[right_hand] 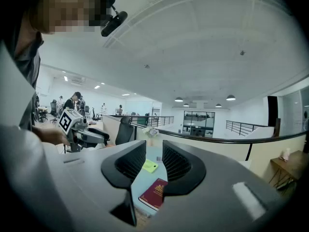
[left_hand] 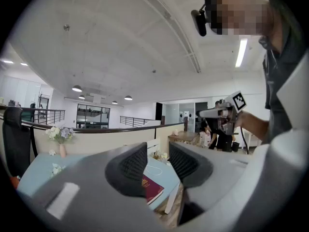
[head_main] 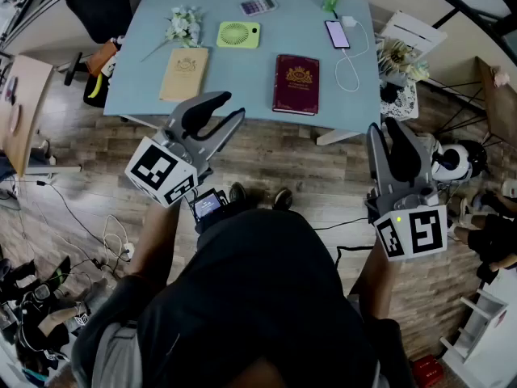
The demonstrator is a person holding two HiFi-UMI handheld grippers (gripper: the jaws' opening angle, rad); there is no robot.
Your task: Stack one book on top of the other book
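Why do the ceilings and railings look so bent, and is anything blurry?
Head view: a wide lens bows the floor around the table; the red book looks sharp. Left gripper view: fisheye circle, black corners, curved ceiling, left tongs soft. Right gripper view: same bending; right tongs soft.

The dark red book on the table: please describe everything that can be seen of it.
The dark red book is closed and lies flat, cover up, near the edge of the light blue table nearest the person. Its cover looks hard, with a gold emblem and a gold border. In the head view it lies right of the tan book, apart from it. Only the table touches it.
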